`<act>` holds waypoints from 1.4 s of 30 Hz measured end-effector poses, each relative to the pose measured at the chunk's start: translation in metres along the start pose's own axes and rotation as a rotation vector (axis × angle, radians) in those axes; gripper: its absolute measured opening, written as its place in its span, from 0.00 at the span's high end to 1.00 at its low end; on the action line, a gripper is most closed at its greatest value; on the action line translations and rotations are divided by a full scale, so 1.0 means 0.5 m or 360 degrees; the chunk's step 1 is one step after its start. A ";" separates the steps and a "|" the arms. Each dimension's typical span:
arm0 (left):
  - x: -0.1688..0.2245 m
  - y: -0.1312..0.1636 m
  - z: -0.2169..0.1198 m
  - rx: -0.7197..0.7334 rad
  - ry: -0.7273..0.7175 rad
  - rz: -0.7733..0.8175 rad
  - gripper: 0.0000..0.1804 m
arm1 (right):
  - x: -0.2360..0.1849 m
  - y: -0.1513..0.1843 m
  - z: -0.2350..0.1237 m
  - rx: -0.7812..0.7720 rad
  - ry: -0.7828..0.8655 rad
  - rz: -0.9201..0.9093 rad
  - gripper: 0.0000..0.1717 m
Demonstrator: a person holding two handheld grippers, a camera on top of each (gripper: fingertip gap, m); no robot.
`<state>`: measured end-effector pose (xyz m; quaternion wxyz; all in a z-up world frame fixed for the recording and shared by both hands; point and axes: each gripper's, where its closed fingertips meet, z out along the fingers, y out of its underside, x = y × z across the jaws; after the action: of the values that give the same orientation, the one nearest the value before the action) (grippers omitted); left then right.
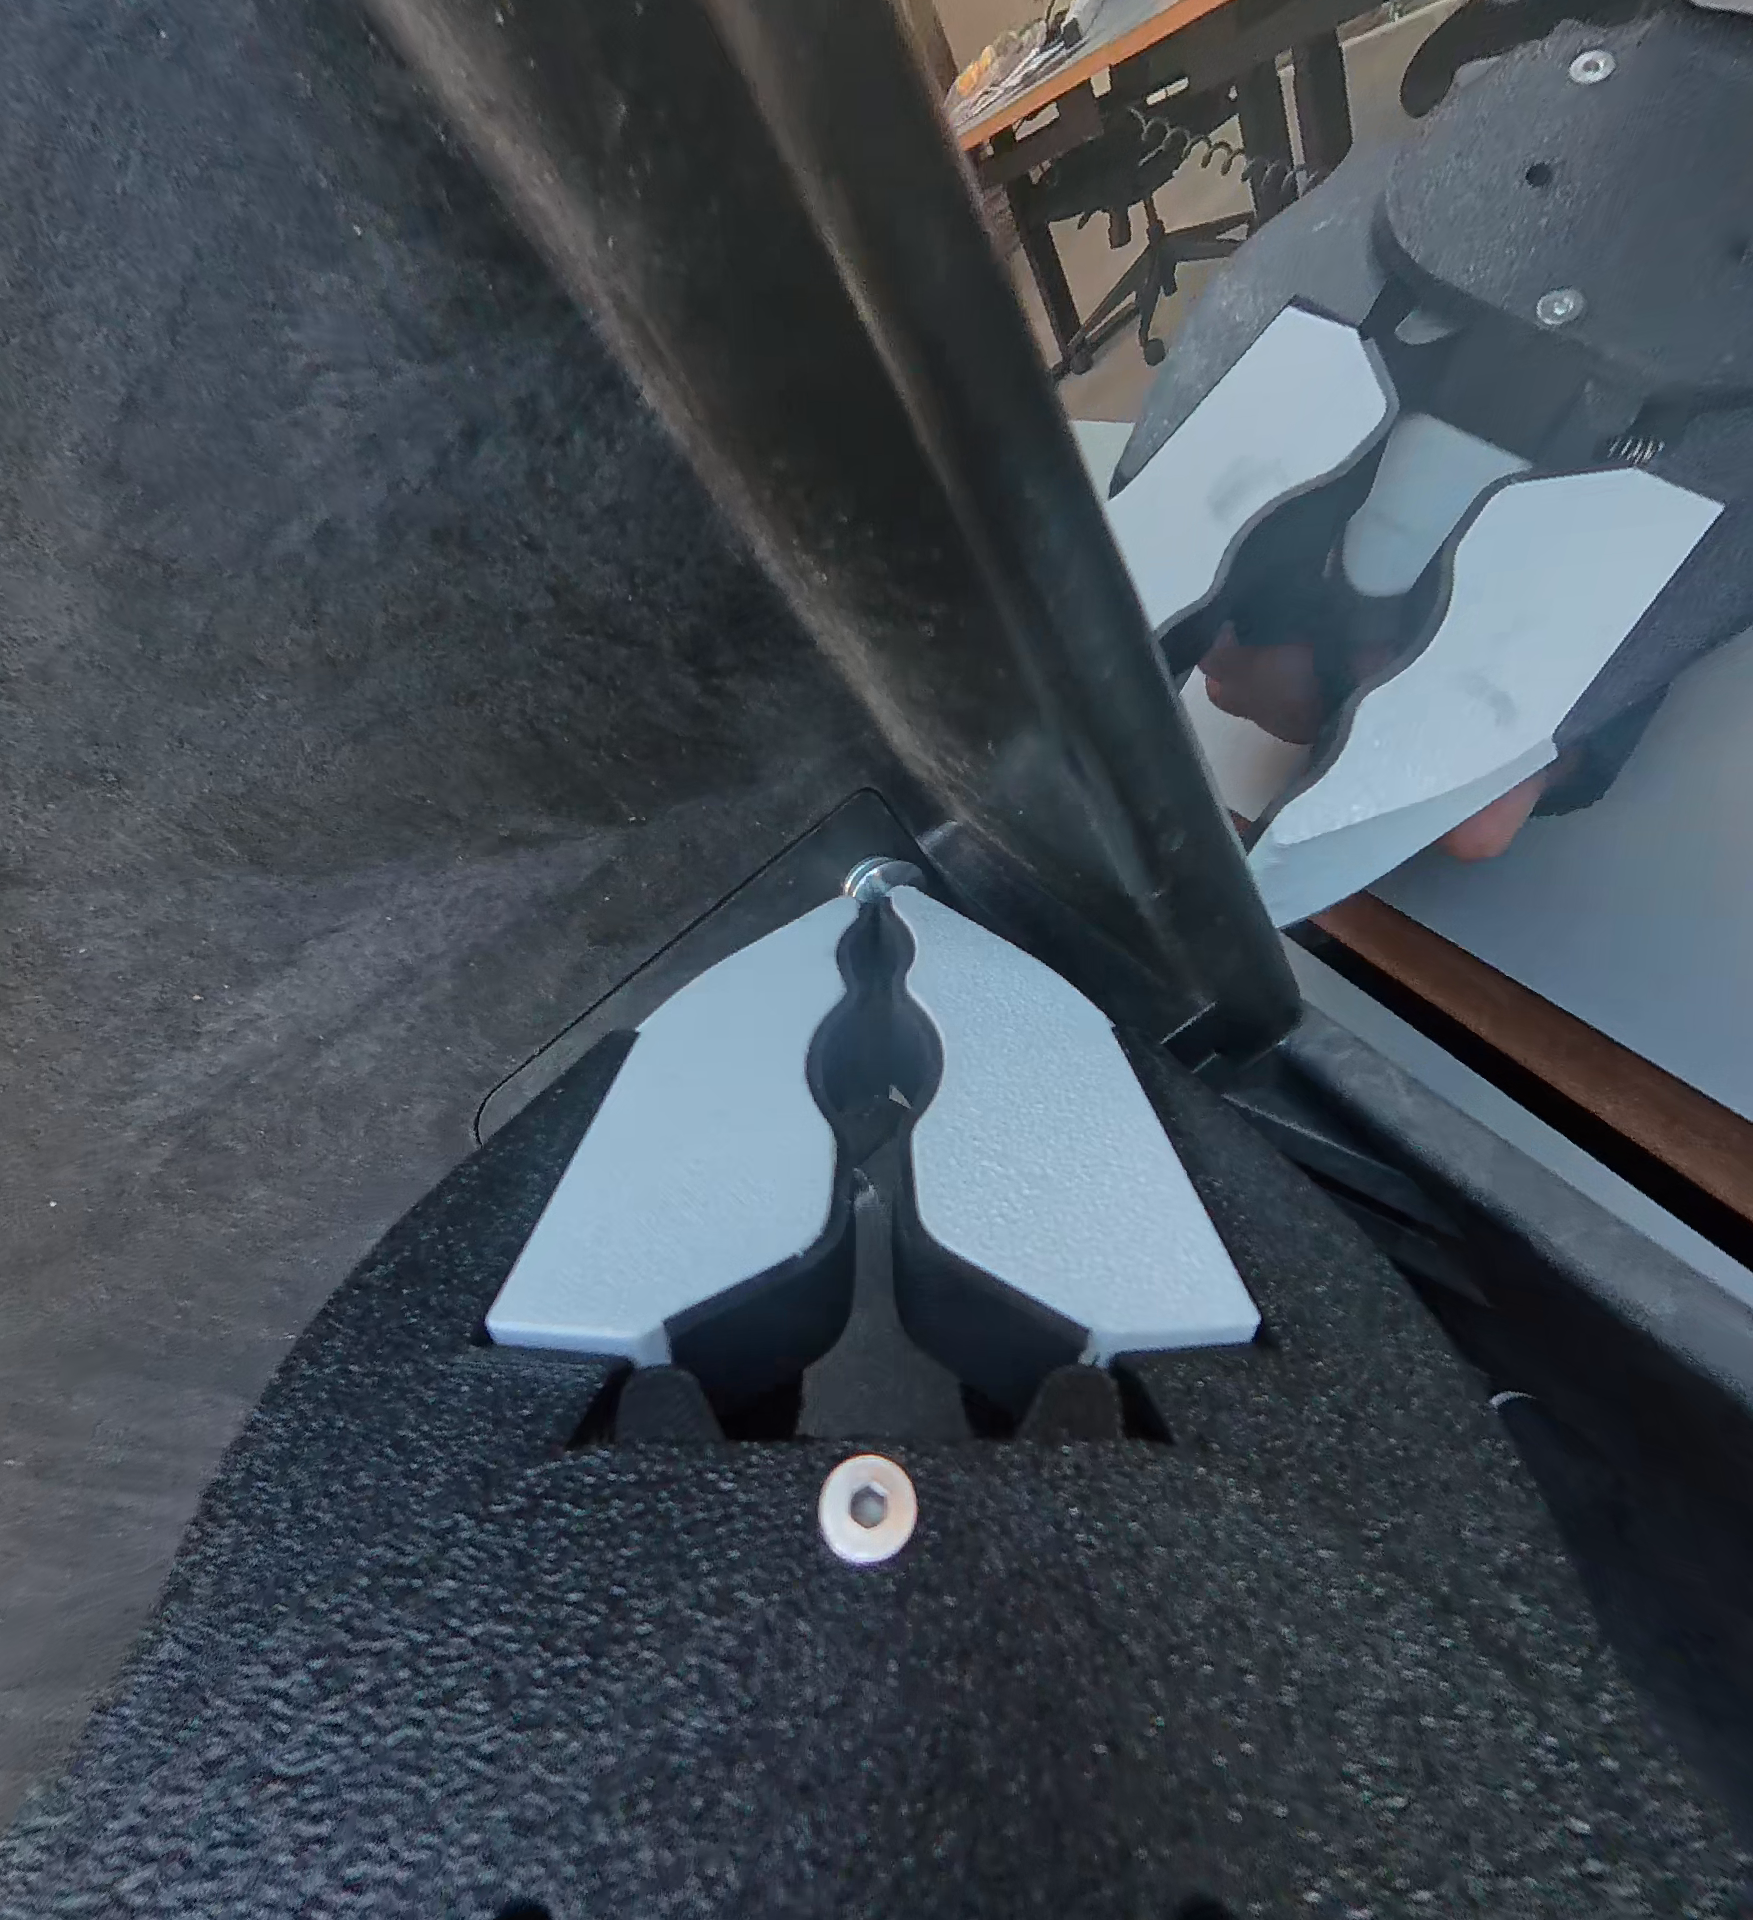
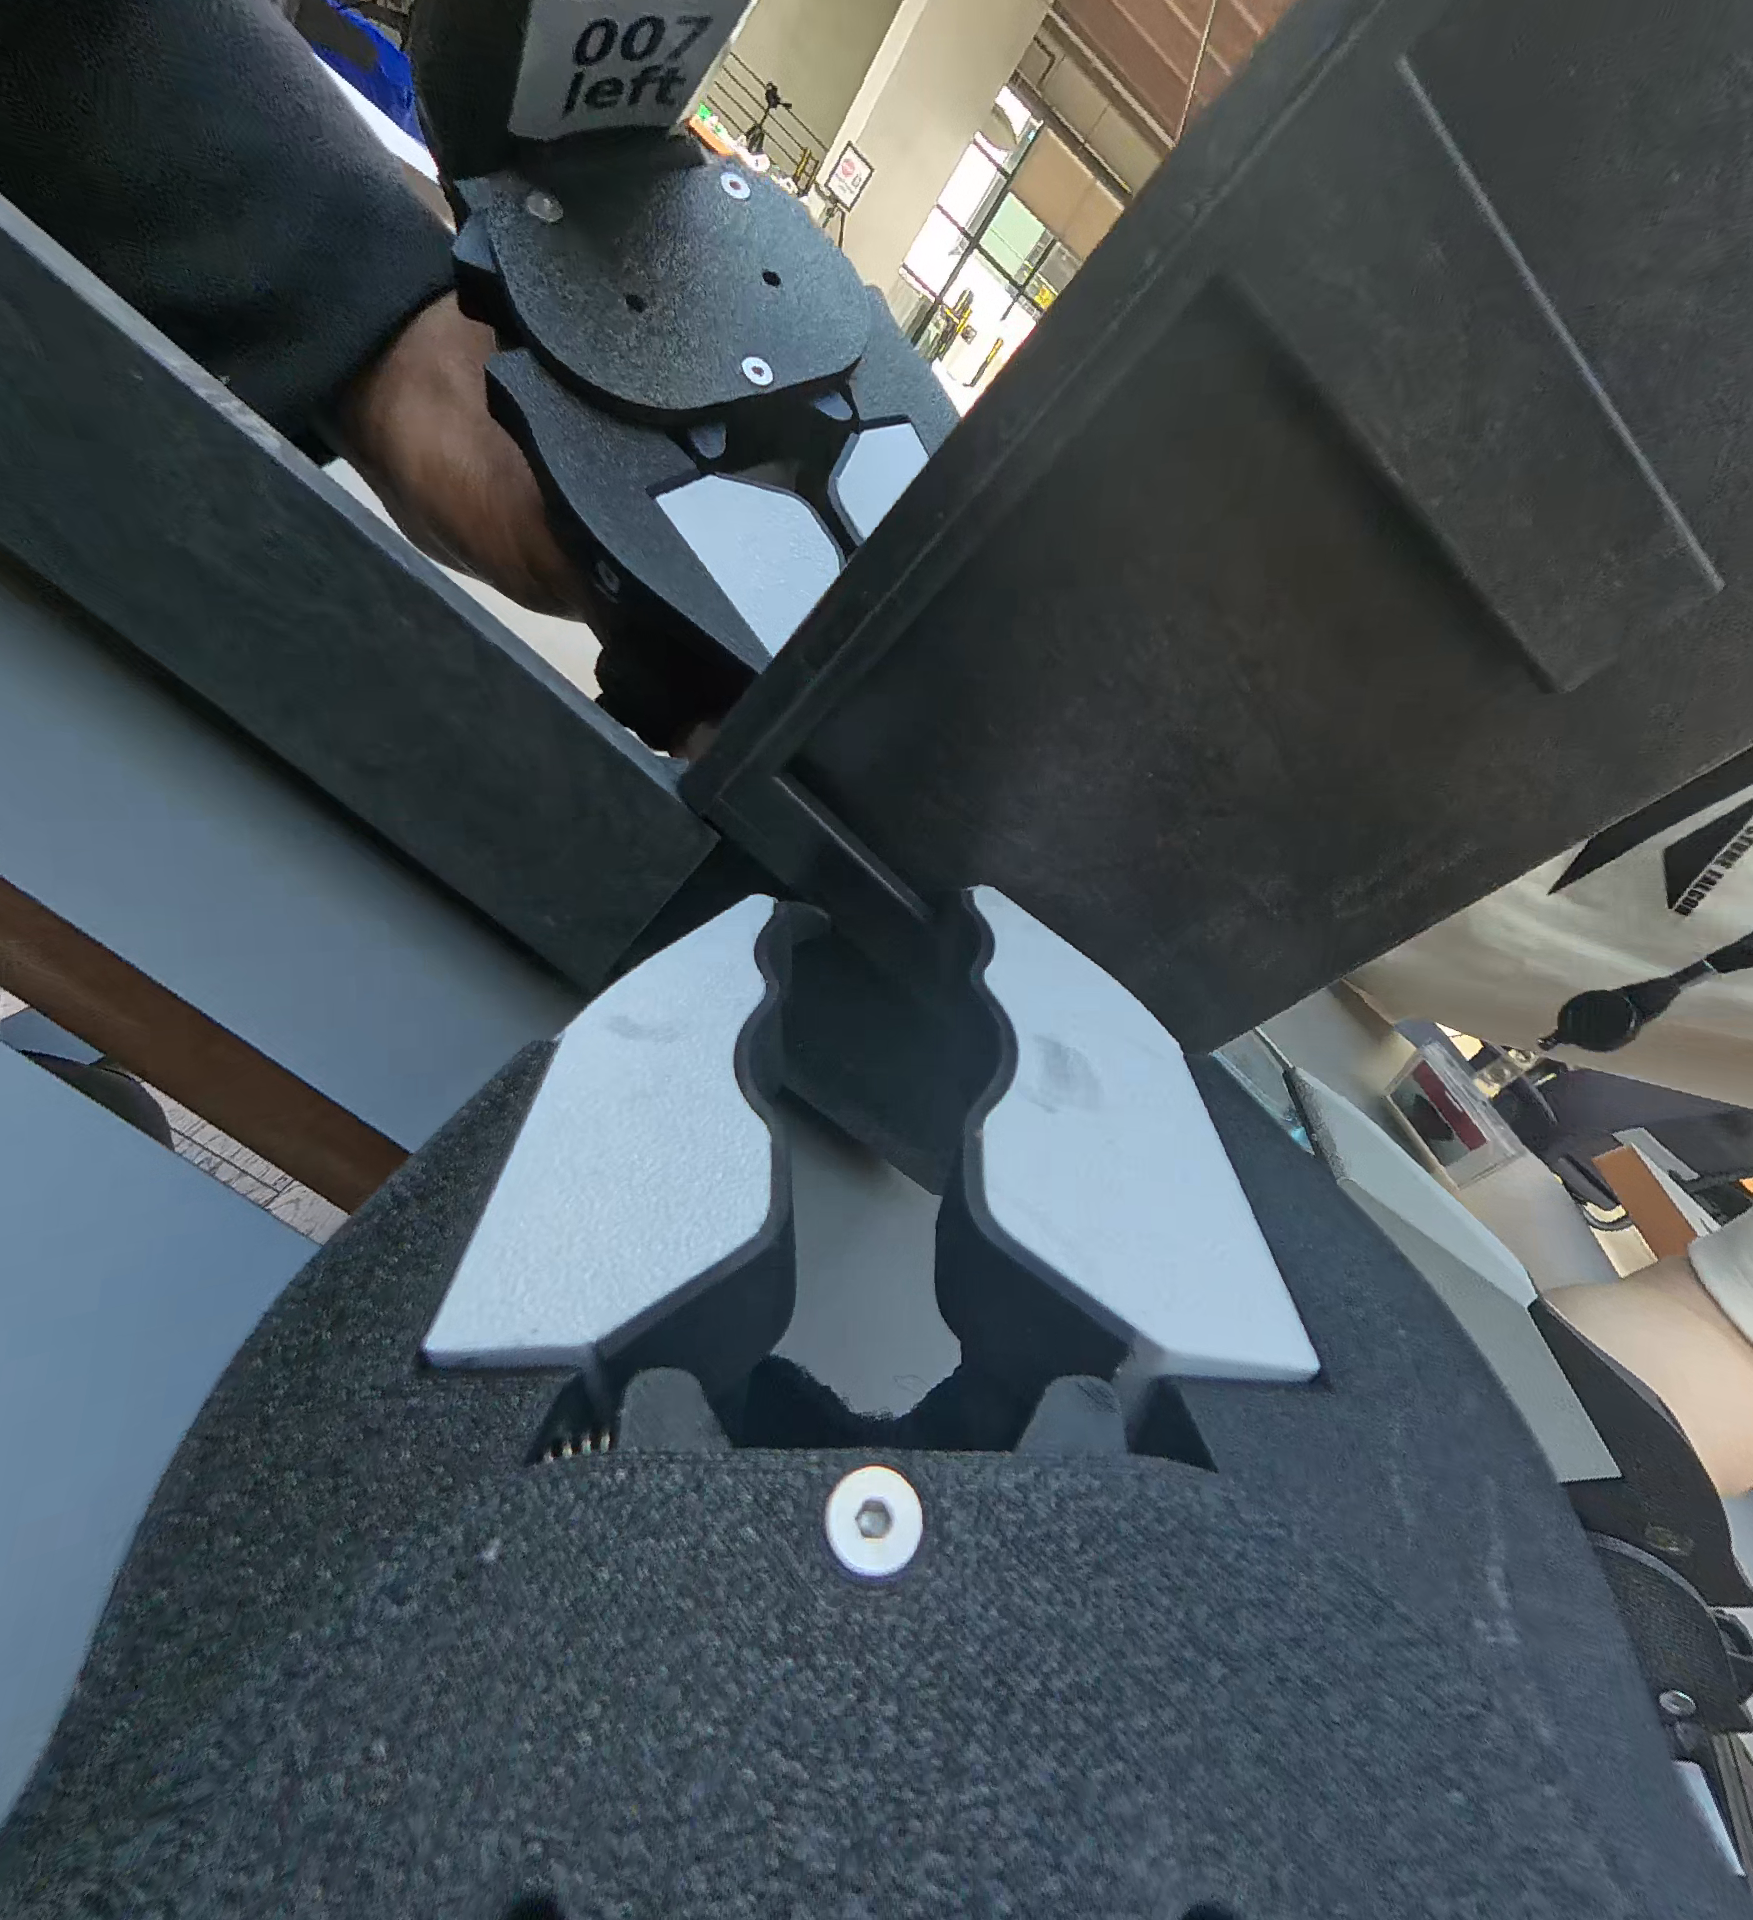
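The right tool clamps the black plastic case's hinged lid corner and may slip; beside that hinge, the left tool, jaws together, touches a silver screw.

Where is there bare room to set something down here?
Bare grey tabletop lies beyond the wooden edge, below the right gripper. The felt floor left of the left gripper is open too. It is crowded at the black panel's lower corner, around both grippers.
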<state>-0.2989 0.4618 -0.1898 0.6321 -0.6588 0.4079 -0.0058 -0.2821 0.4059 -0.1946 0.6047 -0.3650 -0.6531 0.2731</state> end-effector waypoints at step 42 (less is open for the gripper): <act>0.019 0.030 -0.024 -0.0230 0.0018 -0.0304 1.00 | -0.011 0.003 -0.003 0.0006 -0.0090 0.0025 0.82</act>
<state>-0.3068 0.4489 -0.2046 0.5772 -0.7385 0.3461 -0.0402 -0.2805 0.4019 -0.1990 0.5846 -0.3610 -0.6666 0.2892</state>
